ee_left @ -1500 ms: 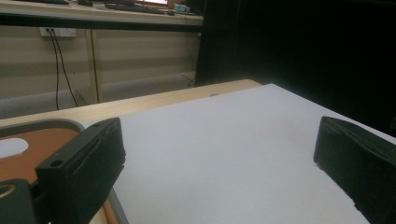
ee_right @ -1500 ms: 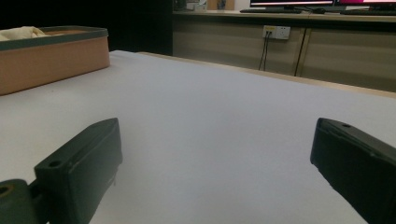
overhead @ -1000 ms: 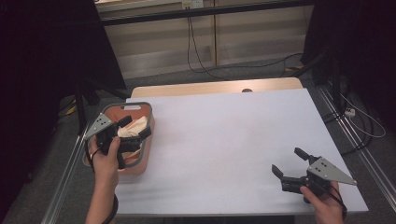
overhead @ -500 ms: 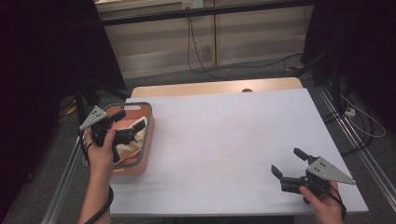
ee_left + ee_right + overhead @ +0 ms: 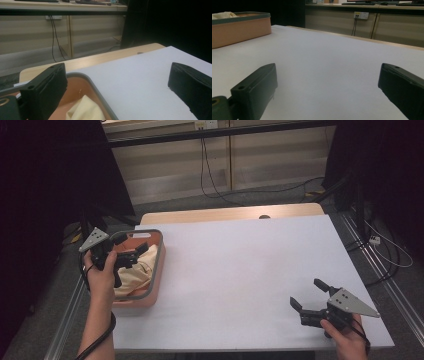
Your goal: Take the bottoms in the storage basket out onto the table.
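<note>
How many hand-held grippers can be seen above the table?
2. The left hand-held gripper is over the basket with the cream cloth; the right hand-held gripper is near the table's front right corner, jaws apart.

One basket (image 5: pixel 152 292) is counted on one table (image 5: pixel 250 270). One cream cloth (image 5: pixel 135 272) is contained. Two grippers are noted.

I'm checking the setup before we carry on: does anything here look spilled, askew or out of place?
Nothing stands out. The cream cloth lies bunched inside the basket at the table's left edge, nothing spilled. The left hand-held gripper is open above it; the right hand-held gripper is open, near the table's front right corner.
</note>
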{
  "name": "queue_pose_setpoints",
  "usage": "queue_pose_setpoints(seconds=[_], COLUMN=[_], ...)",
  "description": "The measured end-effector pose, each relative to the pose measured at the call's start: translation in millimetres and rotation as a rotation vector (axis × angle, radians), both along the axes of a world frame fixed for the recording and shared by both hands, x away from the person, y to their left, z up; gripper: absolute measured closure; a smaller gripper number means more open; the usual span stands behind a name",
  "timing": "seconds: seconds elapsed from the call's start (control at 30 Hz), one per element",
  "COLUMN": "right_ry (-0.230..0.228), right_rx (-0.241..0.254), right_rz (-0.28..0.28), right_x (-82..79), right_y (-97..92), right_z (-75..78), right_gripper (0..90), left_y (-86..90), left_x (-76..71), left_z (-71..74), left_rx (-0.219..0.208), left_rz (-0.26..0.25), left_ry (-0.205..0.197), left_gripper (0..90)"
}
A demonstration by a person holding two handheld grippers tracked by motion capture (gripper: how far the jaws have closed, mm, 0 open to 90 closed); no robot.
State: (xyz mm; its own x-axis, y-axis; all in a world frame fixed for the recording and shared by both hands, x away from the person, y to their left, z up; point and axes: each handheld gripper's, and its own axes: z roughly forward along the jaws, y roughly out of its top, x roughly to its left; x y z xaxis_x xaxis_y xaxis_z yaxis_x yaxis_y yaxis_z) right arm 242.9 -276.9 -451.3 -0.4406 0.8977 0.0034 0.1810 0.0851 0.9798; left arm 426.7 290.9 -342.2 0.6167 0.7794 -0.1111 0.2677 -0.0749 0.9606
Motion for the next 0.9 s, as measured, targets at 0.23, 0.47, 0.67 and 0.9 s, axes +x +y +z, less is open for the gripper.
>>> queue_pose_setpoints(seconds=[0.23, 0.47, 0.67, 0.9], right_ry=[0.0, 0.004, 0.003, 0.015], right_rx=[0.0, 0.003, -0.002, -0.004], right_rz=[-0.001, -0.006, -0.004, -0.004], right_x=[0.0, 0.0, 0.1, 0.9], right_y=[0.2, -0.5, -0.4, -0.1], right_z=[-0.2, -0.8, -0.9, -2.1], right_gripper=[2.1, 2.1, 2.2, 2.4], left_y=[4.1, 8.8, 13.9, 15.0], left_x=[8.0, 16.5, 24.1, 30.9], left_z=[-8.6, -19.8, -26.3, -35.9], left_rx=[0.058, 0.135, 0.196, 0.267], left_rz=[-0.001, 0.004, 0.02, -0.008], left_ry=[0.044, 0.093, 0.131, 0.194], left_gripper=[2.5, 2.6, 3.2, 3.3])
